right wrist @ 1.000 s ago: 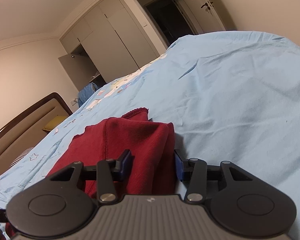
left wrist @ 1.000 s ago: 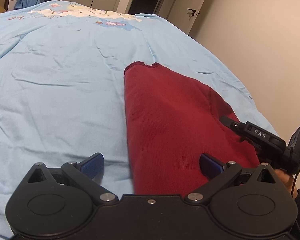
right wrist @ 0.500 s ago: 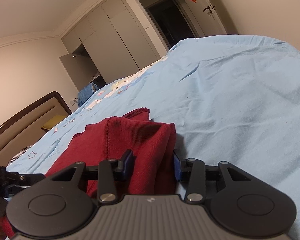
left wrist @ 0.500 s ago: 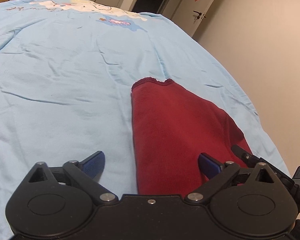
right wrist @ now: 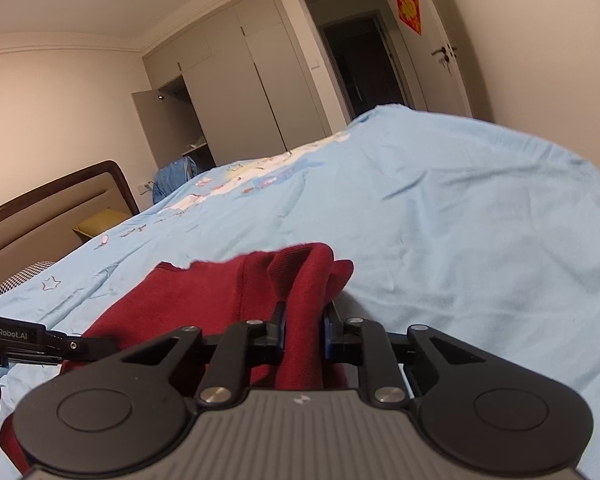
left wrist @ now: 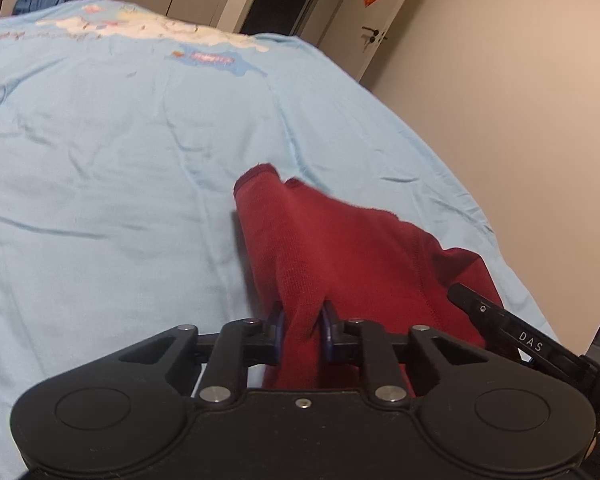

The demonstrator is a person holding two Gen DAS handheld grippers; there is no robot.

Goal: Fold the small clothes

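A dark red knitted garment (left wrist: 340,248) lies partly folded on the light blue bedsheet (left wrist: 100,160). My left gripper (left wrist: 303,330) is shut on a pinched fold at the garment's near edge. In the right wrist view the same red garment (right wrist: 220,300) bunches up between the blue pads, and my right gripper (right wrist: 304,332) is shut on that bunch. The right gripper's body (left wrist: 524,340) shows at the lower right of the left wrist view. The left gripper's body (right wrist: 24,340) shows at the far left of the right wrist view.
The bed's right edge (left wrist: 480,208) runs close to a beige wall. A wooden headboard (right wrist: 52,208) and a yellow pillow (right wrist: 96,224) lie to the left. Grey wardrobes (right wrist: 236,92), a dark doorway (right wrist: 360,64) and a white door (right wrist: 440,60) stand beyond the bed.
My left gripper has gone from open, straddling the garment's edge, to shut on a fold of it. The right gripper has tightened on its bunch, and the cloth is lifted and more gathered.
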